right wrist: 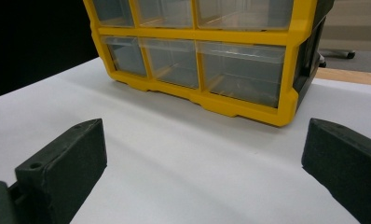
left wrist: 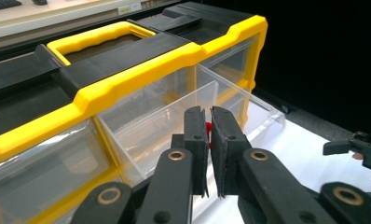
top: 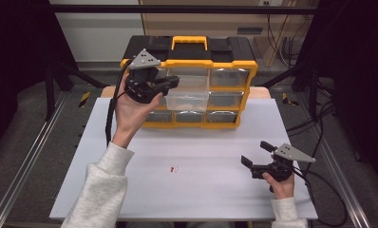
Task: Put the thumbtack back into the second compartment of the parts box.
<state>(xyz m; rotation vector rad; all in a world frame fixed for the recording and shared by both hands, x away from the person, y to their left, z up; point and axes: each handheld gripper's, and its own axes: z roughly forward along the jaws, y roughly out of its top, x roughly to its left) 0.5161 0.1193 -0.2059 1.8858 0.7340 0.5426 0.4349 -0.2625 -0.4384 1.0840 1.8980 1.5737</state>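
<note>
Left tongs were pinched on a small red piece, their jaws nearly together with only that sliver of red between them. They hung over the pulled-out clear drawer of the yellow and black organizer box, which stood at the far edge of the white table. In the high view the left tongs sat at the box's upper left, over the drawer's near left corner.

Right tongs rested near the table's near right corner, jaws spread wide and holding nothing; the right gripper view showed their two pads well apart with the box's lower drawers beyond.

Judging by this, the piece had been carried to the drawer but not yet let go. Another small red-and-white bit lay mid-table, towards the near edge, so probably at least one more pickup was left, then closing the drawer.
</note>
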